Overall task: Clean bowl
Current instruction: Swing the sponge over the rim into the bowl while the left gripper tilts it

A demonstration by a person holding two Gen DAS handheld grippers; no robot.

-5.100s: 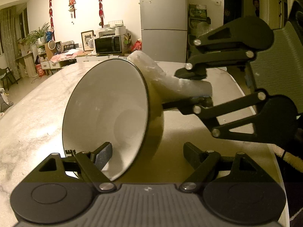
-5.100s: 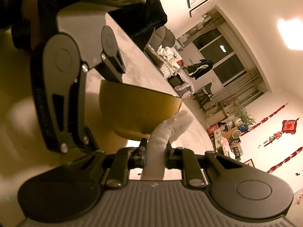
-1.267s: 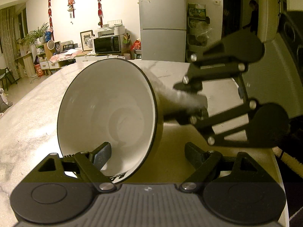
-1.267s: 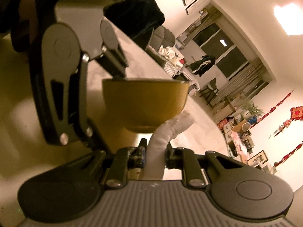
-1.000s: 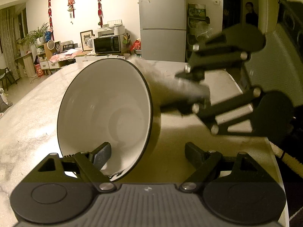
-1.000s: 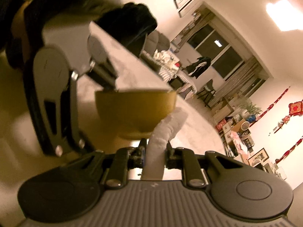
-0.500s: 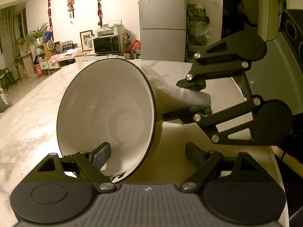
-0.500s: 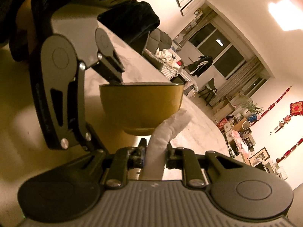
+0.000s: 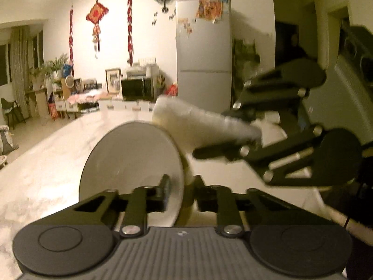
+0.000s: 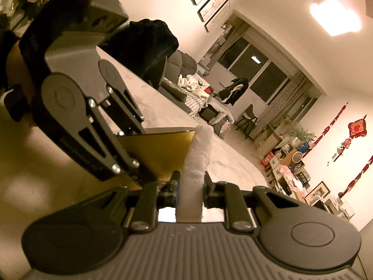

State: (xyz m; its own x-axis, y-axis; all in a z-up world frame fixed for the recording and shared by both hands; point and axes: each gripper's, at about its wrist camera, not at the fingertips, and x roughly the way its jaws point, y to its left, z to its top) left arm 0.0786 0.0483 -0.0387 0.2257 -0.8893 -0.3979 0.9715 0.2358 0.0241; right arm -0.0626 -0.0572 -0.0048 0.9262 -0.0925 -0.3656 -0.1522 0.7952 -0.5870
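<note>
Pinching bowl (image 9: pixel 130 163) rim with your left gripper (image 9: pixel 180 193) over table (image 9: pixel 46 163), bowl tipped on edge. Right view: your right gripper (image 10: pixel 190 191) squeezing white cloth roll (image 10: pixel 198 154), its tip touching bowl's outer wall.

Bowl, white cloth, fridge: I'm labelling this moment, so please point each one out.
bowl (image 9: pixel 130 161), left wrist view, on its white inner face.
white cloth (image 10: pixel 198 154), right wrist view, mid-length of the roll.
fridge (image 9: pixel 204 53), left wrist view, upper door.
</note>
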